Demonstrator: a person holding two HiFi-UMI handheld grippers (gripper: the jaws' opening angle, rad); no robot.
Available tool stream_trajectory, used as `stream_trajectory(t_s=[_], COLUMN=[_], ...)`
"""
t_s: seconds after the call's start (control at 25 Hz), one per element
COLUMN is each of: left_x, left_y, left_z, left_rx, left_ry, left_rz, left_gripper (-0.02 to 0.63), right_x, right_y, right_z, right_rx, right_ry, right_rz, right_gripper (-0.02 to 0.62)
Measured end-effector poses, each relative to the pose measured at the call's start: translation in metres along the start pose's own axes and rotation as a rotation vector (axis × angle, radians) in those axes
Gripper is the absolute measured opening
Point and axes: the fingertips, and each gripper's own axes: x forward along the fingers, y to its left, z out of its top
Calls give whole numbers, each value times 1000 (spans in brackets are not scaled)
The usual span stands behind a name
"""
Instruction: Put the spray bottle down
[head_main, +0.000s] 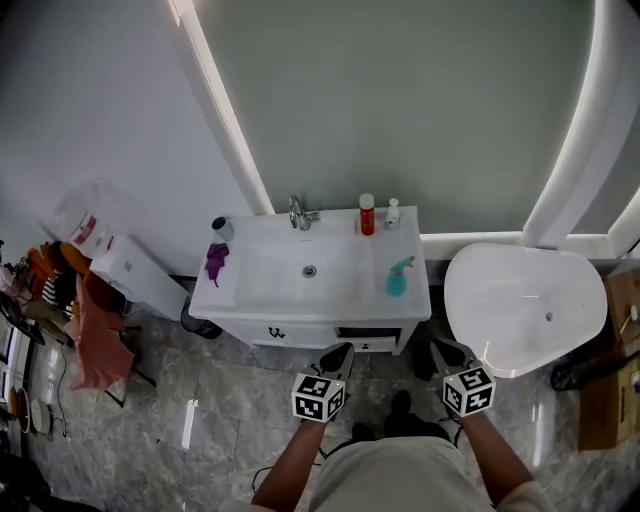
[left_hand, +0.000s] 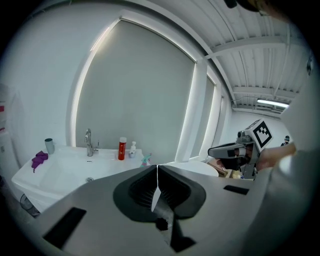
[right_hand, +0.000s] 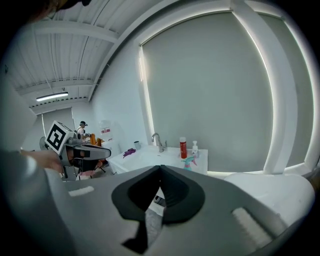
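Observation:
The teal spray bottle (head_main: 398, 277) stands upright on the right side of the white vanity top (head_main: 420, 300), beside the basin. It shows small in the left gripper view (left_hand: 145, 159) and in the right gripper view (right_hand: 188, 162). My left gripper (head_main: 340, 352) and right gripper (head_main: 446, 350) hover in front of the vanity, short of its front edge and apart from the bottle. Both are shut with nothing between the jaws: the left jaws (left_hand: 157, 166) meet in a thin line, and the right jaws (right_hand: 160, 166) meet at the tip.
On the vanity are a faucet (head_main: 299, 213), a red bottle (head_main: 367, 214), a small white pump bottle (head_main: 393, 211), a grey cup (head_main: 221, 229) and a purple cloth (head_main: 216, 260). A white tub (head_main: 525, 305) stands right; clothes (head_main: 90, 320) and a white unit (head_main: 135, 275) crowd the left.

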Motion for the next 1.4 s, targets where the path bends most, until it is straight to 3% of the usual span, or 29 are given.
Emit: stream_trajectory(t_s=[0.8, 1.4], left_x=[-20, -20], left_y=[-84, -100], left_z=[36, 43], left_rx=[29, 10], left_ry=[-90, -106], left_rz=[5, 22], left_gripper=[6, 6], right_x=[-57, -72], right_y=[-27, -45], right_z=[37, 49], right_rx=[-99, -109], right_ry=[-59, -82], right_rz=[111, 136], right_gripper=[11, 11])
